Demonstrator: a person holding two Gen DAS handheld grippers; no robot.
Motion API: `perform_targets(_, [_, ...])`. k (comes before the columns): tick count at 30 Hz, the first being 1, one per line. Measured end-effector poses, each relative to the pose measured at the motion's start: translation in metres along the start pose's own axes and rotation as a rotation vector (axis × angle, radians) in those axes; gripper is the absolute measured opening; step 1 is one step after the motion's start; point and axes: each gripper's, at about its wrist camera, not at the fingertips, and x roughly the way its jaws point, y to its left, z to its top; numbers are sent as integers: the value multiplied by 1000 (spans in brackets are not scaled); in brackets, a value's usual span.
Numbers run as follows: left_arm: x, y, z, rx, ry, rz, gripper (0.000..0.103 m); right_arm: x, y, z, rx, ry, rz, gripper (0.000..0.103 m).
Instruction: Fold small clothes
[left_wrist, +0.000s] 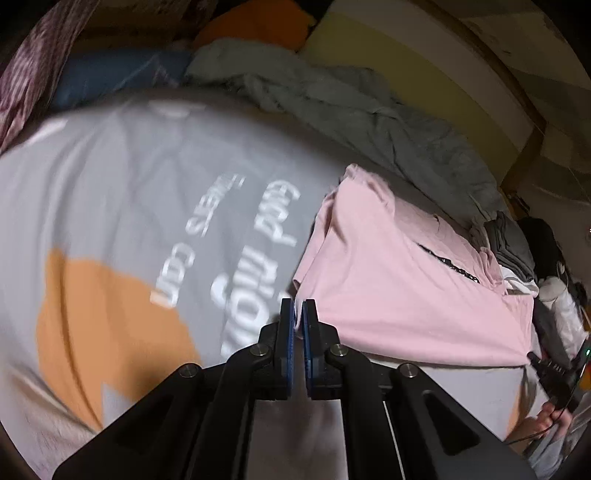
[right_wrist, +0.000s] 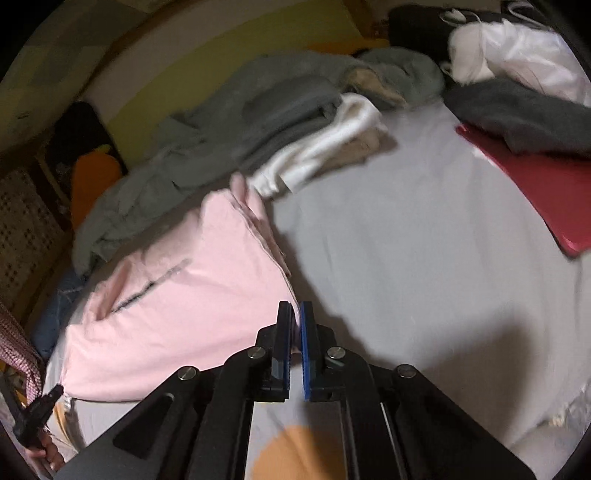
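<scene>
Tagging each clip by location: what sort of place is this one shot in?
Most likely a bedroom, with the work done on a bed. A grey printed bedsheet covers the surface, a rumpled grey blanket lies along the yellow-striped wall, and loose clothes sit piled beside the pink garment.

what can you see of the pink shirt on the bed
The pink shirt is soft, thin-looking cloth with a dark printed strip across it. It lies partly folded on the grey printed bedsheet, with layered edges stacked at its far end. The right gripper is shut on its near corner, cloth showing between the fingers. The left gripper is closed at the opposite corner, though the grip itself is hard to confirm. A rumpled grey blanket lies just behind it.
</scene>
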Motion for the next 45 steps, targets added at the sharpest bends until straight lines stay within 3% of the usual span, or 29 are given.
perform_targets(5, [-1,-9,-8,41,8,26,6,-1,-4,-12,6,27,-38,4])
perform_targets(6, [1,-15,-7,75,19,42,9,-1,-4,-13,2,23,-54,5])
perform_targets(7, [3,-22,-4,113,32,57,20,-2,-2,-12,-3,13,-80,9])
perform_targets(8, [4,-25,0,134,30,69,28,-3,-1,-10,-10,-1,-108,15])
perform_targets(9, [1,-30,7,150,7,72,39,-7,1,-6,-26,-34,-148,32])
perform_targets(10, [-2,-33,14,161,-18,57,41,-11,4,-3,-39,-66,-165,54])
perform_targets(12, [-5,-44,33,204,-46,23,46,-23,13,6,-85,-144,-139,63])
perform_targets(16, [12,-68,66,295,-58,27,51,-12,40,41,-189,-91,3,64])
perform_targets(18, [32,-78,77,340,-47,65,51,5,47,55,-204,-65,0,64])
perform_targets(20, [50,-81,79,342,-19,113,51,42,54,70,-238,21,2,64])
perform_targets(22, [70,-77,78,337,17,174,51,81,50,75,-225,112,-55,64])
perform_targets(24, [89,-67,73,341,59,244,52,103,38,74,-192,149,-100,64])
perform_targets(26, [101,-56,68,339,89,272,55,105,31,72,-176,128,-83,63])
perform_targets(30, [101,-44,67,293,75,247,61,100,40,66,-279,83,-171,66])
perform_targets(35, [93,-48,53,316,18,274,61,90,37,60,-261,60,-190,66])
perform_targets(38, [91,-46,54,296,-9,280,68,86,31,58,-264,59,-197,69])
perform_targets(45, [88,-43,55,282,-22,268,68,83,28,61,-248,40,-197,71])
